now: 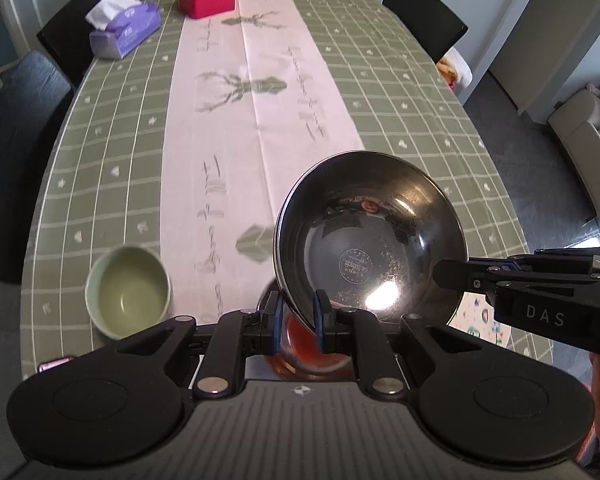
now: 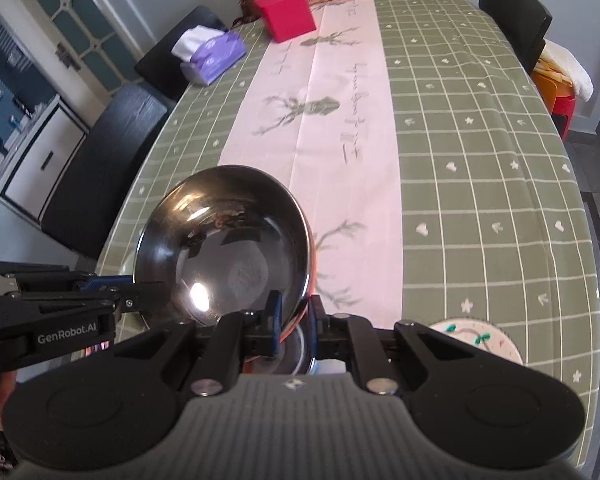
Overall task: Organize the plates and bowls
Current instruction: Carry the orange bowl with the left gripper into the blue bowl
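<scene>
step: carry steel bowl [image 1: 370,236] | left claw [image 1: 299,312] and right claw [image 2: 295,320] clamped on opposite rim edges (bowl tilted, above table [image 1: 400,92]) | keep level, match pace, clear green cup [image 1: 128,294] left of left claw

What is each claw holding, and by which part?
Both hold the steel bowl by its rim: left claw on one side, right claw on the opposite side.

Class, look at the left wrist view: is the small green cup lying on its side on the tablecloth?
No. The green cup stands upright with its open mouth facing up, on the checked tablecloth.
</scene>
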`<state>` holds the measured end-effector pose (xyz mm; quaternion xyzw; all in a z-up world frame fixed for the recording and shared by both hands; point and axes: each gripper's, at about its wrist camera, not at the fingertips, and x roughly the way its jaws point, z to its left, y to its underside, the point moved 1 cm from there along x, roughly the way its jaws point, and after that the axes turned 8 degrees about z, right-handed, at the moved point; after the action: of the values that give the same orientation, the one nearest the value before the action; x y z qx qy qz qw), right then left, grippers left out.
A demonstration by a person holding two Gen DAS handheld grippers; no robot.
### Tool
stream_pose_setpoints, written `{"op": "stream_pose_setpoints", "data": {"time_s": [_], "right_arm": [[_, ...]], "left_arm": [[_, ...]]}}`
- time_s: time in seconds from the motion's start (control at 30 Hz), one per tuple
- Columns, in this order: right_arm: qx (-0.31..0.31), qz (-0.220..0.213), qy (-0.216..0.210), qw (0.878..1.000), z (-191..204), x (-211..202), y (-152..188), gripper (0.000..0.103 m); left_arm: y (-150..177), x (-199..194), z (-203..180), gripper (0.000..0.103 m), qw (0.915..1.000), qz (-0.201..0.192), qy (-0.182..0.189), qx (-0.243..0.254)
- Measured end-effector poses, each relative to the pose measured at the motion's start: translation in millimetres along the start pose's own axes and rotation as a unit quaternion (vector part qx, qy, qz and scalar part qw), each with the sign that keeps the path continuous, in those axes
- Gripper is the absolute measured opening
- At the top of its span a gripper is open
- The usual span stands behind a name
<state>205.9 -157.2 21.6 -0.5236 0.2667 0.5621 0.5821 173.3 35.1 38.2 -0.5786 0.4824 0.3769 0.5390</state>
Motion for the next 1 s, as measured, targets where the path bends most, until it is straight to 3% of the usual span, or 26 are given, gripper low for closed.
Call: {"op": "stream_pose_setpoints", "data": {"time_s": [0.23,0.73,1.0], "right_arm": [[-0.009,0.033,0.008,0.999,7,23,21,0.011],[-0.014,0.067,0.019,0.997,7,56,22,0.011],[-0.018,0.072,0.025,0.997,7,60,23,0.011]], "left_arm": [[24,22,8,0.017,0.9993,0.037,-0.001,-0.008],[25,52,17,0.017,0.9967,0.080,-0.001,-0.015],[23,59,16,0.017,0.9965,0.084,-0.004,-0.006]]}}
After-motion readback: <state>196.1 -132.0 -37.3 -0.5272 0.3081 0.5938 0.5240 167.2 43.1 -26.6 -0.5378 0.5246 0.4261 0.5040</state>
